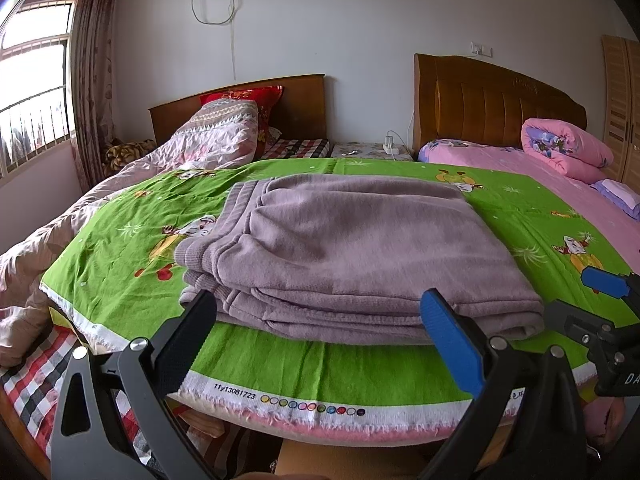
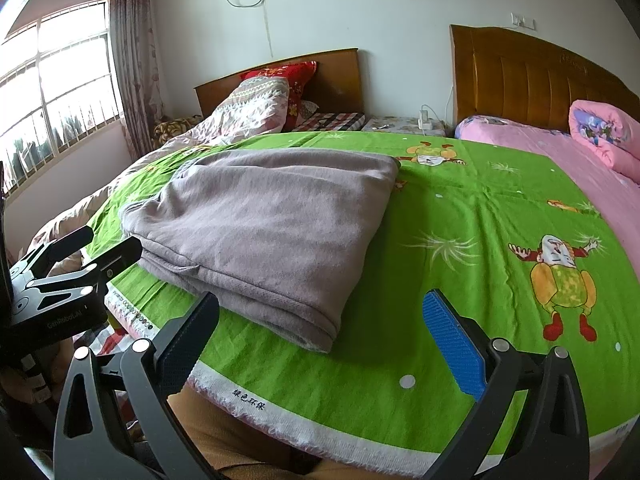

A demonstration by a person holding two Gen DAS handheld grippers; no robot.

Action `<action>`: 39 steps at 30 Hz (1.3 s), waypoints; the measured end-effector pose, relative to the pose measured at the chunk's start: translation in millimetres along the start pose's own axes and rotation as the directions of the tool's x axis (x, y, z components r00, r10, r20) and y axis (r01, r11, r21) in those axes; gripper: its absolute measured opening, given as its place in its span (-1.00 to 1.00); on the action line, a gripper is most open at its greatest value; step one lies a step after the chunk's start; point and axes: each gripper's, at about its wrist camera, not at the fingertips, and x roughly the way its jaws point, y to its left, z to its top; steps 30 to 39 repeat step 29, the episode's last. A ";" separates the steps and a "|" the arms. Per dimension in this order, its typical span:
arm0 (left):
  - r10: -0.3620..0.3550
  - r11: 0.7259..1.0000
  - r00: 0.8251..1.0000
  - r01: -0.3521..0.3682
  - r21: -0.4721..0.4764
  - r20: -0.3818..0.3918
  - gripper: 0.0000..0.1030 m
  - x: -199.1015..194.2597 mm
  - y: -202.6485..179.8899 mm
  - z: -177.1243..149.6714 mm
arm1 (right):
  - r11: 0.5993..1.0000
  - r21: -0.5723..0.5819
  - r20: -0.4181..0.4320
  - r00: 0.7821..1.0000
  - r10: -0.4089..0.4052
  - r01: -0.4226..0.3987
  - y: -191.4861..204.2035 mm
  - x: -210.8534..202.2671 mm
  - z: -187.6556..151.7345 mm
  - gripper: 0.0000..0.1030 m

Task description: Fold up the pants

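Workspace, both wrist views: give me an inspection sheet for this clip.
Surface: green sheet spread on a bed.
Job's things: pants folded in a stack on the sheet.
Clutter: nothing seen on the sheet.
Grippers: left claw open, near the pants' edge; right claw open, off the pants' corner, holding nothing.
Cables: cord hanging on the wall; charger between the beds.
Surroundings: window, headboards, pink quilt.

white walls; barred window [image 1: 32,92] bright at left; two wooden headboards [image 1: 496,104] behind beds.
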 end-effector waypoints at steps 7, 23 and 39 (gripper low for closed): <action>0.000 1.000 1.000 0.000 -0.002 -0.001 0.97 0.6 1.1 -1.4 | 1.000 0.001 0.000 1.000 0.000 0.000 -0.6 0.2 0.2 0.91; 0.006 1.000 1.000 -0.006 0.000 -0.003 0.97 1.5 6.2 -5.3 | 1.000 0.002 -0.001 1.000 0.001 -0.001 -0.9 0.6 -0.2 0.91; -0.006 1.000 1.000 0.006 0.007 -0.012 0.97 2.9 7.9 -5.1 | 1.000 0.003 -0.001 1.000 0.001 -0.001 -0.7 0.6 -0.1 0.91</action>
